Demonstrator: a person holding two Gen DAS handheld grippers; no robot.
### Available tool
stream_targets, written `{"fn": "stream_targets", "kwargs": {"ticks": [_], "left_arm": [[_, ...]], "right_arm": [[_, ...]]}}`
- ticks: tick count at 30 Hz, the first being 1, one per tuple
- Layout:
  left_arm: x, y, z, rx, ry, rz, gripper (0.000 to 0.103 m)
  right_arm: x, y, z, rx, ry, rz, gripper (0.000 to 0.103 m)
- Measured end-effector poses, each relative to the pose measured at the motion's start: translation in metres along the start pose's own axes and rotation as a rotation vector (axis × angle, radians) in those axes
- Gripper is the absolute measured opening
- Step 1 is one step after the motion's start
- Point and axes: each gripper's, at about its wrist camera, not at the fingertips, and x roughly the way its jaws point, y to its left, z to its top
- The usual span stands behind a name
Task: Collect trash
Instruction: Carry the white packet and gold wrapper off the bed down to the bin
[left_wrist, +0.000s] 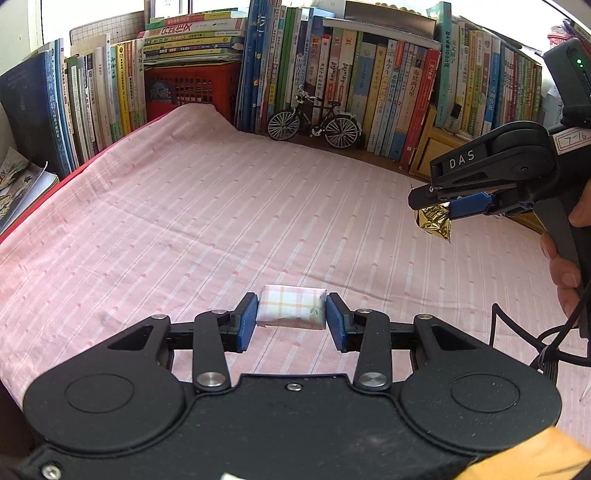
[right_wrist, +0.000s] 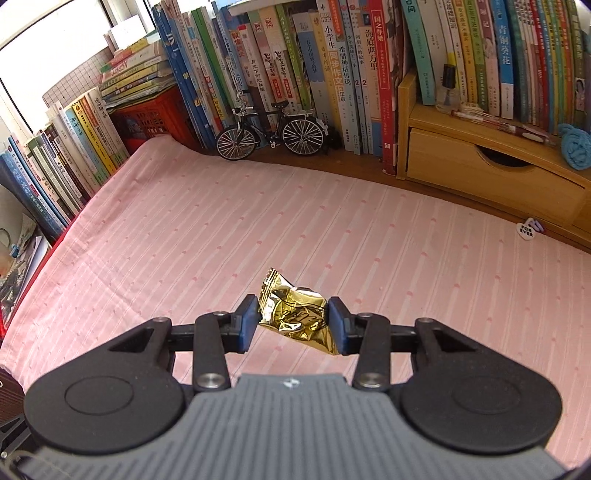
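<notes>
A small plaid tissue packet (left_wrist: 291, 305) sits between the blue pads of my left gripper (left_wrist: 291, 314), which is shut on it just over the pink striped cloth (left_wrist: 184, 221). A crumpled gold foil wrapper (right_wrist: 295, 314) hangs in the air, and my right gripper (right_wrist: 292, 318) is shut on it above the cloth (right_wrist: 221, 229). In the left wrist view the right gripper (left_wrist: 430, 206) shows at the right edge with the gold wrapper (left_wrist: 436, 220) dangling from its fingers, held by a hand (left_wrist: 565, 273).
Rows of upright books (left_wrist: 369, 81) line the back and left sides. A model bicycle (right_wrist: 271, 131) stands at the back by a red crate (left_wrist: 192, 85). A wooden drawer shelf (right_wrist: 491, 173) sits at the right, with a small heart tag (right_wrist: 527, 229) on the cloth.
</notes>
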Motion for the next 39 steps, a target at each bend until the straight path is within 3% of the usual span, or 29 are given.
{"fn": "stream_targets", "kwargs": {"ticks": [9,17,25,39], "left_arm": [[-0.050,0.025,-0.037,0.060,-0.006,-0.075,0.038],[-0.110,0.080,-0.087,0.118,0.013,-0.147,0.038],[-0.162,0.136,-0.138,0.182,0.046,-0.167,0.038],[-0.177,0.187,-0.198,0.151,0.130,-0.157,0.038]], "right_arm": [[-0.056,0.030,-0.059,0.034,-0.034,-0.050,0.046],[-0.109,0.087,-0.136,0.101,-0.069,-0.101,0.046],[-0.147,0.145,-0.213,0.167,-0.065,-0.090,0.047],[-0.152,0.205,-0.287,0.117,0.035,-0.039,0.048]]}}
